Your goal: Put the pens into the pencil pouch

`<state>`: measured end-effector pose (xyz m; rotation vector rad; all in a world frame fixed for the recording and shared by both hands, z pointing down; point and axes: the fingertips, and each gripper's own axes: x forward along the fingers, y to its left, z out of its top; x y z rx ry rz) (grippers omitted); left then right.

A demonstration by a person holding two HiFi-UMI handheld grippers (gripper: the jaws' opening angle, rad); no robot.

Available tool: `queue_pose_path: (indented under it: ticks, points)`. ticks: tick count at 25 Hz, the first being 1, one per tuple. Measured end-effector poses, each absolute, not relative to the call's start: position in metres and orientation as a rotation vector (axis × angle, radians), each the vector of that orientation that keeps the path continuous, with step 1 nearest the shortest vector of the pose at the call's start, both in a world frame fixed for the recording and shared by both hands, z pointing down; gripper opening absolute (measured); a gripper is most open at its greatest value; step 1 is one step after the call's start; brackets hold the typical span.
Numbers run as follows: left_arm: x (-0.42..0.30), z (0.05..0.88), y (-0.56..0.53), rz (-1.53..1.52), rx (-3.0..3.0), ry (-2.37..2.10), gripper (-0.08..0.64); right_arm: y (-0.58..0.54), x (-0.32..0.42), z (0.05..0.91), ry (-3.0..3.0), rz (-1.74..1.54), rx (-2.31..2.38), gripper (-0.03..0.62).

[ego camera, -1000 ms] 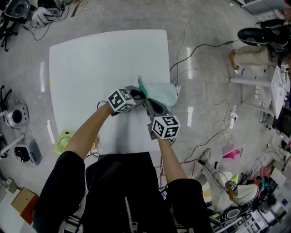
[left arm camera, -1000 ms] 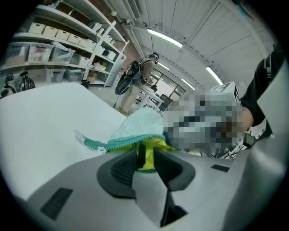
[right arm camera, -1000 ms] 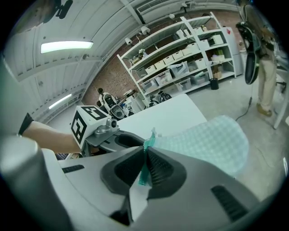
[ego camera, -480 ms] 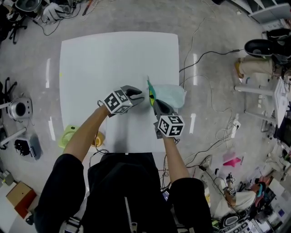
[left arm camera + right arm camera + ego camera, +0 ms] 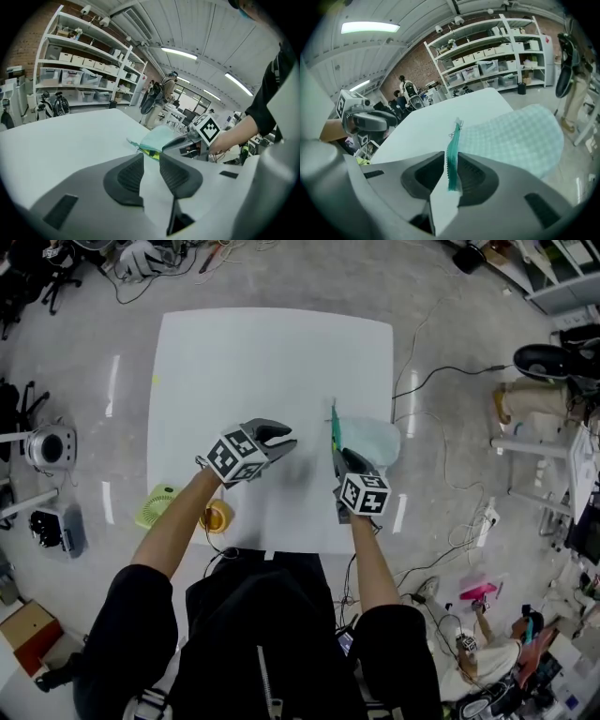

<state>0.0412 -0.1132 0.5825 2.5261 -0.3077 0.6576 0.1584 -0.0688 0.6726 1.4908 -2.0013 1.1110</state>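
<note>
A pale green checked pencil pouch [image 5: 373, 439] lies at the white table's right edge, its teal zipper edge [image 5: 334, 424] standing upright. In the right gripper view the pouch [image 5: 511, 136] spreads out ahead. My right gripper [image 5: 451, 161] has the zipper strip [image 5: 453, 150] between its jaws, which are opening, and a sliver of gap shows beside the strip. My left gripper [image 5: 279, 438] hovers to the pouch's left, apart from it, jaws narrowly open and empty. In the left gripper view something yellow-green [image 5: 149, 151] shows at the pouch's mouth [image 5: 157, 138]. No loose pen is in view.
The white table [image 5: 234, 362] is bare apart from the pouch. On the floor to its left lie a green round gadget [image 5: 159, 505] and a yellow roll [image 5: 217, 517]. Cables [image 5: 441, 381] trail on the floor to the right. Shelving [image 5: 501, 47] stands beyond the table.
My left gripper has drawn back to the left, away from the pouch's zipper edge that it was at. The right gripper stays at the pouch's near end.
</note>
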Motion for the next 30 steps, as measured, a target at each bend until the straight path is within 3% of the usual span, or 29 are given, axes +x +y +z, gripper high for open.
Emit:
queue_pose_path:
  ticks: [4,10,15,21,30]
  points:
    - [0.02,0.564,-0.108,0.61,2.554,-0.371,0.115,-0.062,0.148,0.681,-1.968,1.006,1.449,0.135]
    - [-0.017,0.537,-0.106,0.558,2.607,-0.565,0.116,-0.064,0.143,0.648,-1.994,0.905,1.565,0.138]
    - [-0.051,0.519,-0.108,0.502,2.637,-0.742,0.115,-0.067,0.121,0.611,-2.077,0.845,1.593,0.103]
    - [-0.087,0.492,-0.11,0.418,2.651,-0.944,0.075,-0.069,0.097,0.561,-2.203,0.747,1.619,0.014]
    - [-0.116,0.449,-0.103,0.322,2.676,-1.087,0.041,-0.062,0.09,0.483,-2.292,0.485,1.678,0.009]
